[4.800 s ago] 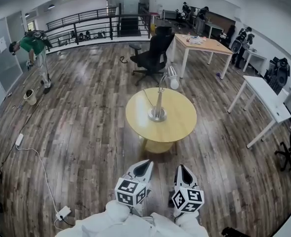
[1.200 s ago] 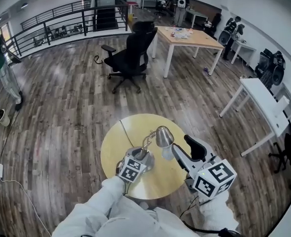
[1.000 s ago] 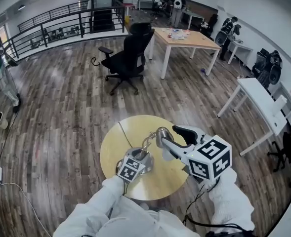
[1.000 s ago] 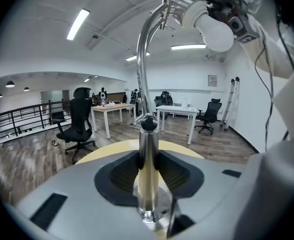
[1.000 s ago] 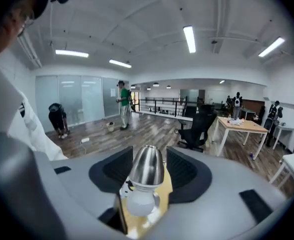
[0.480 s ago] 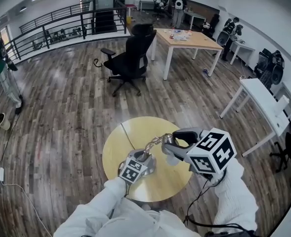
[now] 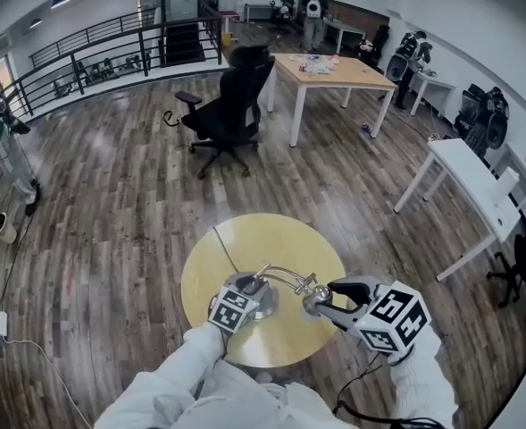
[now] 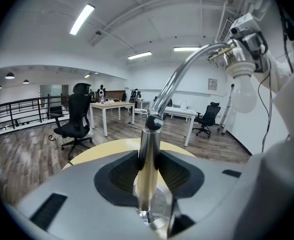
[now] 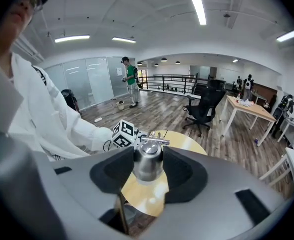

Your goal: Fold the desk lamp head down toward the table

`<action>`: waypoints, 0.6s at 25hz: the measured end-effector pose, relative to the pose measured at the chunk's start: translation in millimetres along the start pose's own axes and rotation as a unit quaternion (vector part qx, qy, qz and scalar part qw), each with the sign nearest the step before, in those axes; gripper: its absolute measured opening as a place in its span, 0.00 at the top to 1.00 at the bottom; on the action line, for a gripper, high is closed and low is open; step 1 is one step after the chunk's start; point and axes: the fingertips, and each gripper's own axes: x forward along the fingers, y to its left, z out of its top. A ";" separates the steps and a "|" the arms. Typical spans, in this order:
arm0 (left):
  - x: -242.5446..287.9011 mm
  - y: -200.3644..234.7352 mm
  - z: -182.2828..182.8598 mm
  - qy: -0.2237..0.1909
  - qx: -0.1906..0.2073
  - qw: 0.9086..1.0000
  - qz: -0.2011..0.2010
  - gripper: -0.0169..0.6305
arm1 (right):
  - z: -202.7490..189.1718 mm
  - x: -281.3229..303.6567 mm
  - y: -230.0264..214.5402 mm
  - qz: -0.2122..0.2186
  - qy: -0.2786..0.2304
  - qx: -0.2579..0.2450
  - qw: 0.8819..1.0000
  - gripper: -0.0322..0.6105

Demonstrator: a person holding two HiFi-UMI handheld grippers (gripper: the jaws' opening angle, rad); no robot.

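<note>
A chrome desk lamp stands on the round yellow table [image 7: 271, 232]. My left gripper [image 7: 249, 286] is shut on the lamp's upright post [image 8: 147, 164], low down by the base. From the post, the curved arm [image 7: 283, 275] bends over to the right. My right gripper [image 7: 327, 298] is shut on the metal lamp head [image 9: 147, 160], which hangs low over the table's right edge. In the left gripper view the white bulb [image 8: 245, 95] points downward at the upper right. The left gripper's marker cube [image 9: 124, 134] shows behind the head in the right gripper view.
The lamp's cable [image 7: 221, 247] runs across the tabletop. A black office chair [image 7: 227, 105] and a wooden desk [image 7: 334, 70] stand beyond the table, and a white table [image 7: 463, 172] is to the right. A railing [image 7: 93, 47] and several people are far back.
My right gripper has pulled the lamp head down and to the right, and the arm has bent from raised to low. The left gripper has stayed clamped on the post.
</note>
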 end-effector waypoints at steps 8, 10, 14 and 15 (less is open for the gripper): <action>3.1 0.6 -1.5 -0.002 -0.001 1.000 0.006 0.79 | -90.5 27.1 7.2 -0.020 -0.043 0.008 0.999 0.65; 4.1 0.2 0.1 -0.003 -0.002 1.000 0.009 0.79 | -111.7 39.7 7.8 -0.034 -0.050 0.010 0.998 0.66; 2.4 0.6 -2.1 0.000 -0.001 1.000 0.011 0.79 | -149.9 76.5 13.0 -0.050 -0.072 0.036 0.995 0.66; 2.3 1.1 -3.5 0.001 -0.001 1.000 0.013 0.79 | -156.2 85.6 13.9 -0.052 -0.077 0.046 0.995 0.66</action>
